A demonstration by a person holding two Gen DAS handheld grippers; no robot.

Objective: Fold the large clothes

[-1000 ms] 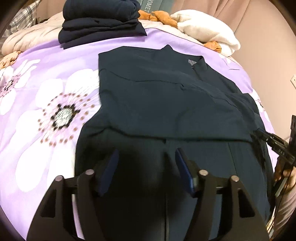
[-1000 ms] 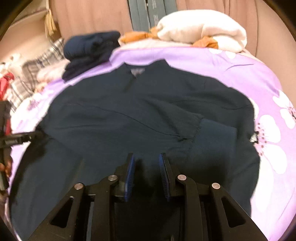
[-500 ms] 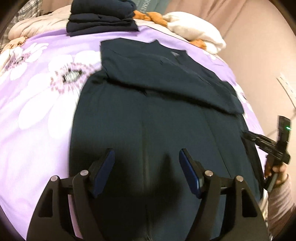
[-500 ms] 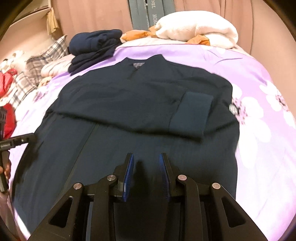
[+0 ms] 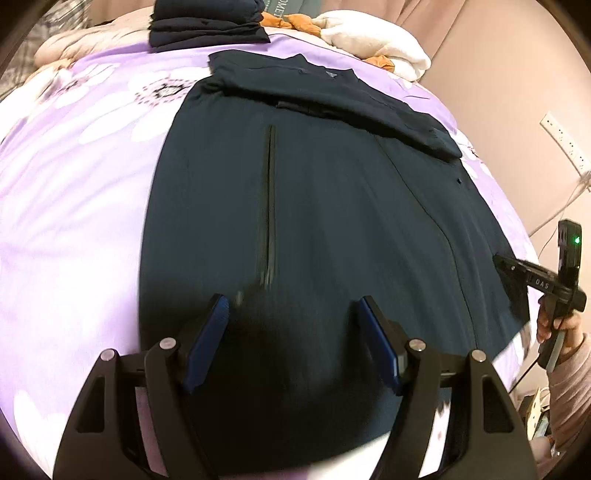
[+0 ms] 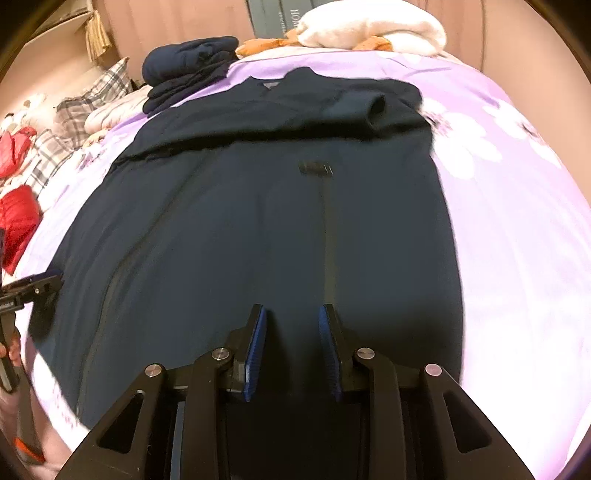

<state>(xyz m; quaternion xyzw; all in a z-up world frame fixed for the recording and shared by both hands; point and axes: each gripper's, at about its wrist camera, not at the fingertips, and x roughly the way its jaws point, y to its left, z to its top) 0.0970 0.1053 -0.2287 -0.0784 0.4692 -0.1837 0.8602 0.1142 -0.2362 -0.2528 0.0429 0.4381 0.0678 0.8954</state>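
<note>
A large dark navy coat lies flat on the purple flowered bedspread, collar far, hem near, both sleeves folded across the chest. It also shows in the right wrist view. My left gripper is open wide and empty above the hem near the back vent. My right gripper is open with a narrower gap, empty, above the hem. The right gripper also shows at the right edge of the left wrist view; the left one shows at the left edge of the right wrist view.
A stack of folded navy clothes sits at the head of the bed, also in the right wrist view. White and orange bedding lies beside it. Plaid and red items lie left. A wall runs along the right.
Both grippers have pulled back from the coat's chest toward the hem. The coat lies as before.
</note>
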